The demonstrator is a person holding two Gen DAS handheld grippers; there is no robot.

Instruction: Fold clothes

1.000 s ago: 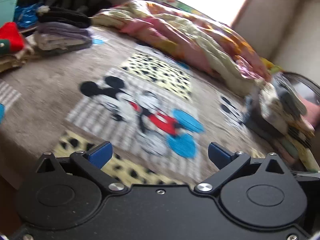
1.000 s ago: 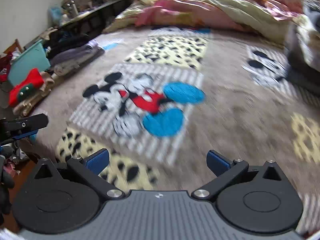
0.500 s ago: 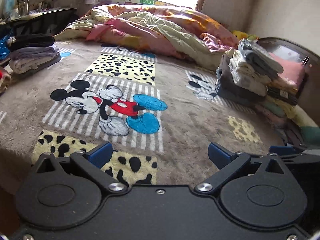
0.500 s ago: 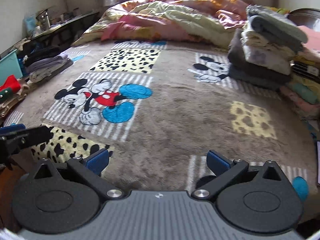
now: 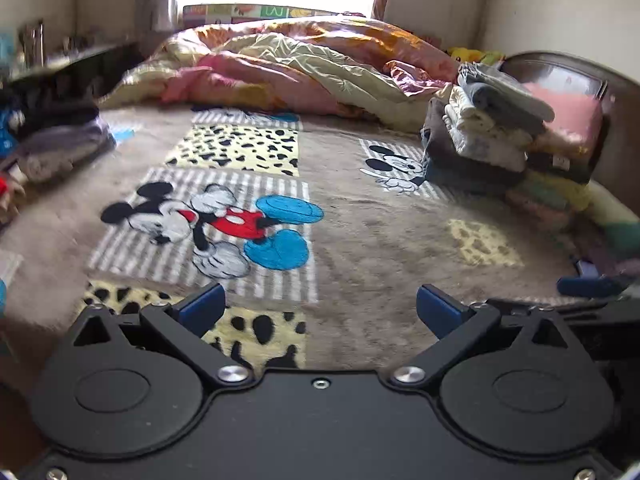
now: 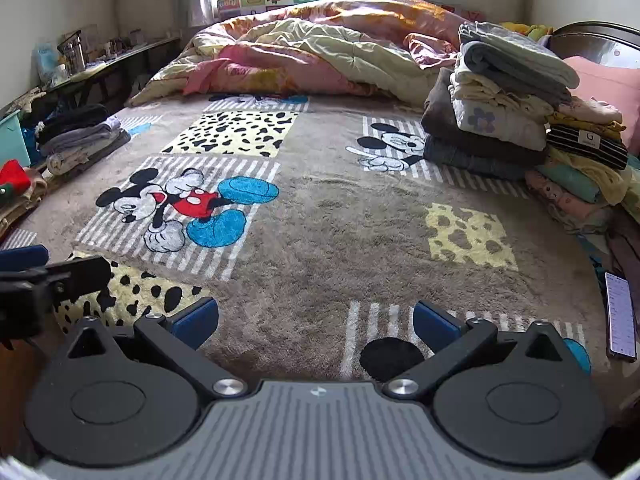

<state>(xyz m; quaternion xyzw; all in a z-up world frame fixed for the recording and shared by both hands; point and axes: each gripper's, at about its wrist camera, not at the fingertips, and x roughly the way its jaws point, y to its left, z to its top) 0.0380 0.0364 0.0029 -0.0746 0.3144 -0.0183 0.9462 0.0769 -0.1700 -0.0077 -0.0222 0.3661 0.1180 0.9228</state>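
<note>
A tall pile of clothes (image 6: 508, 112) sits at the right side of the bed on a brown Mickey Mouse blanket (image 6: 344, 216); it also shows in the left wrist view (image 5: 484, 136). A lower stack of folded clothes (image 6: 80, 136) lies at the left edge, blurred in the left wrist view (image 5: 60, 144). My left gripper (image 5: 320, 308) is open and empty above the blanket's near edge. My right gripper (image 6: 316, 320) is open and empty, to the right of the left one. Neither touches any clothing.
A rumpled pink and yellow quilt (image 6: 320, 48) fills the far end of the bed below a bright window. A phone (image 6: 620, 316) lies at the right edge. A cluttered shelf (image 6: 92, 64) runs along the left wall. A dark headboard (image 5: 568, 76) stands at the right.
Both grippers have swung to the right, from facing the left stack and Mickey print to facing the whole bed, so the right clothes pile came into view. Both stayed open.
</note>
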